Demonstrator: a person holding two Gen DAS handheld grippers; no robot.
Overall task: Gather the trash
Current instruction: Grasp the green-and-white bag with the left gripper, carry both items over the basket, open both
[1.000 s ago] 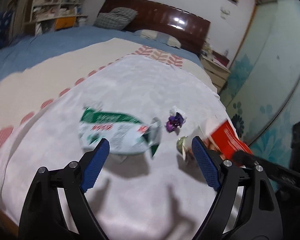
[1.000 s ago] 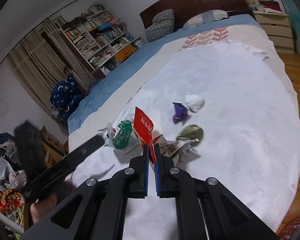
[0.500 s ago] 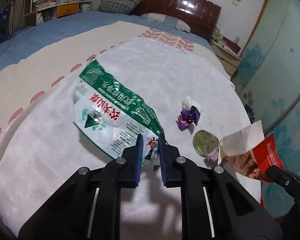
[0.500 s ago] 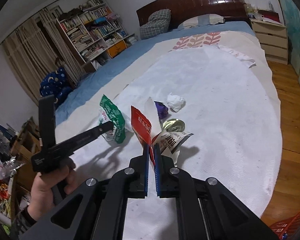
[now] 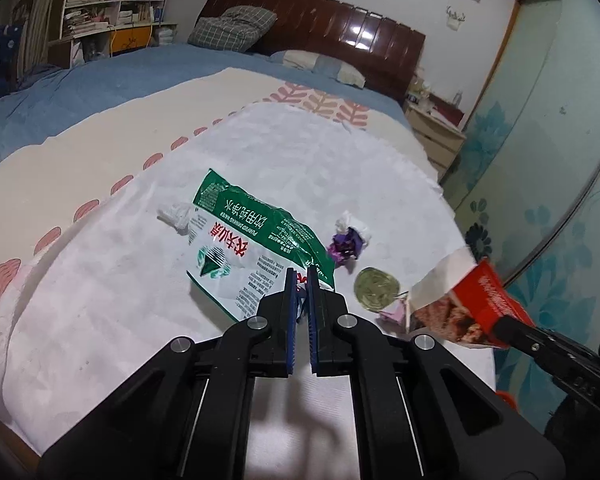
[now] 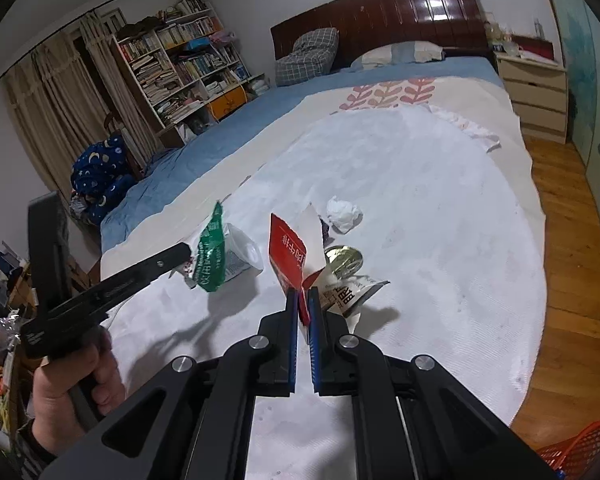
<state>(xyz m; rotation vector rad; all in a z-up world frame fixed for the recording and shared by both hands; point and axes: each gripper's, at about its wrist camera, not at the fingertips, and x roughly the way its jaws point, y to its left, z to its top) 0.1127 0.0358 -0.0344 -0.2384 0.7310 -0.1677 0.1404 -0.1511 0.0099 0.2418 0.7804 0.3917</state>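
Observation:
My left gripper (image 5: 301,280) is shut on a green and white plastic wrapper (image 5: 240,248) and holds it above the white bed cover; the wrapper also shows in the right wrist view (image 6: 214,256). My right gripper (image 6: 303,296) is shut on a red and white snack packet (image 6: 290,256), lifted off the bed, seen in the left wrist view (image 5: 472,308) too. On the cover lie a round gold lid (image 5: 376,289), a purple wrapper (image 5: 344,247), a white paper ball (image 6: 343,214) and a crumpled tissue (image 5: 176,216).
A red mesh basket (image 6: 576,450) stands on the wood floor at the bed's right edge. A nightstand (image 6: 536,92) is by the headboard. A bookshelf (image 6: 180,68) and clutter fill the left side of the room.
My left gripper closed on the green wrapper and lifted it off the cover. My right gripper has risen a little with the red packet.

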